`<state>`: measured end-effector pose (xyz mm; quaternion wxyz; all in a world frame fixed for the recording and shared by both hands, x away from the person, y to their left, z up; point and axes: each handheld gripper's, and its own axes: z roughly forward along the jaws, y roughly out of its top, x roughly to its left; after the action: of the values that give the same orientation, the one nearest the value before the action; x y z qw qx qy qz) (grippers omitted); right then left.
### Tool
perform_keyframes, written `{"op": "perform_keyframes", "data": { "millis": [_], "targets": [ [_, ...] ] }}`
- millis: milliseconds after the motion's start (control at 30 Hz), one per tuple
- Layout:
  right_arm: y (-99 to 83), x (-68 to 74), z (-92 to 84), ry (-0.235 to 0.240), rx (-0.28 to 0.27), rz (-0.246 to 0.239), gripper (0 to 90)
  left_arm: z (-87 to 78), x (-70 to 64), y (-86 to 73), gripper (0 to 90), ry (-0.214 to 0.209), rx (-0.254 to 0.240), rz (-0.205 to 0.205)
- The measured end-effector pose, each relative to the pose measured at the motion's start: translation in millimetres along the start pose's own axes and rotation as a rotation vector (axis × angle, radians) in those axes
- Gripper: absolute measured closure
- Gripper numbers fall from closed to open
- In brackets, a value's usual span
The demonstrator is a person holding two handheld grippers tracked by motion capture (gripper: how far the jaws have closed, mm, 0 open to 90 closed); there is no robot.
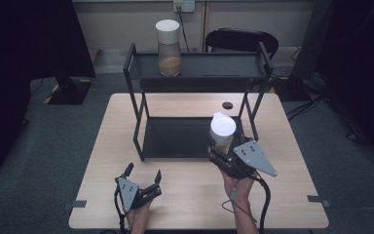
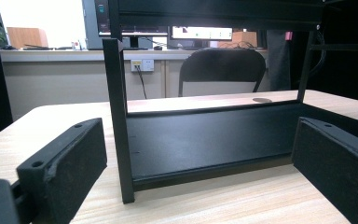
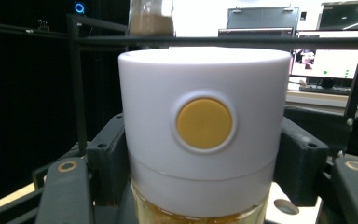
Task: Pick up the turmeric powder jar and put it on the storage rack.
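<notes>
Right gripper [image 1: 222, 155] fingers clamp upright jar [image 1: 222, 132]; left gripper [image 1: 142, 176] spread

Grey carpet floor [image 1: 53, 141] is seen around the light wood table [image 1: 185, 204]. A black chair [image 1: 241, 40] is placed behind it, against a beige wall [image 1: 117, 24] with a socket [image 1: 183, 6]. Lit monitors [image 2: 200, 32] are visible on a counter beyond.
</notes>
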<state>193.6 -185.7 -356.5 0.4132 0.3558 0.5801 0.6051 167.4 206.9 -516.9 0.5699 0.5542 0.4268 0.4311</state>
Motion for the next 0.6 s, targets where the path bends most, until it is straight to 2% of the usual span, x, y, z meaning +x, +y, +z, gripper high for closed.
{"op": "perform_keyframes", "data": {
  "millis": [67, 167, 233, 267, 367, 400, 467, 567, 600],
  "targets": [
    [3.1, -1.1, 1.7, 0.001, -0.002, -0.003, 30.5, 0.0, 0.0, 0.0, 2.7, 0.0, 0.0, 0.0],
    [19.0, -1.6, 8.5, -0.013, -0.001, 0.003, 30.5, 0.0, 0.0, 0.0, 2.7, 0.0, 0.0, 0.0],
    [22.6, -3.1, 10.1, -0.008, -0.005, 0.007, 30.5, 0.0, 0.0, 0.0, 2.8, 0.0, 0.0, 0.0],
    [30.7, -4.7, 13.6, -0.004, -0.012, 0.009, 30.5, 0.0, 0.1, 0.0, 2.7, 0.0, 0.0, 0.0],
    [44.7, -5.2, 20.4, -0.011, -0.016, 0.0, 30.5, 0.0, 0.1, 0.0, 2.7, 0.0, 0.0, 0.0],
    [44.7, -5.2, 20.4, -0.011, -0.016, 0.0, 30.5, 0.0, 0.1, 0.0, 2.8, 0.0, 0.0, 0.0],
    [56.9, -7.0, 28.9, -0.02, -0.02, -0.002, 30.5, 0.0, 0.0, 0.0, 2.7, 0.0, 0.0, 0.0],
    [63.2, -8.1, 34.4, -0.025, -0.026, -0.004, 30.5, 0.0, -0.6, 0.0, 2.8, 0.004, 0.0, 0.0],
    [70.4, -10.6, 40.4, -0.022, -0.028, -0.003, 30.5, 0.0, -0.6, 0.0, 2.7, 0.004, 0.0, 0.0]
  ]
}}
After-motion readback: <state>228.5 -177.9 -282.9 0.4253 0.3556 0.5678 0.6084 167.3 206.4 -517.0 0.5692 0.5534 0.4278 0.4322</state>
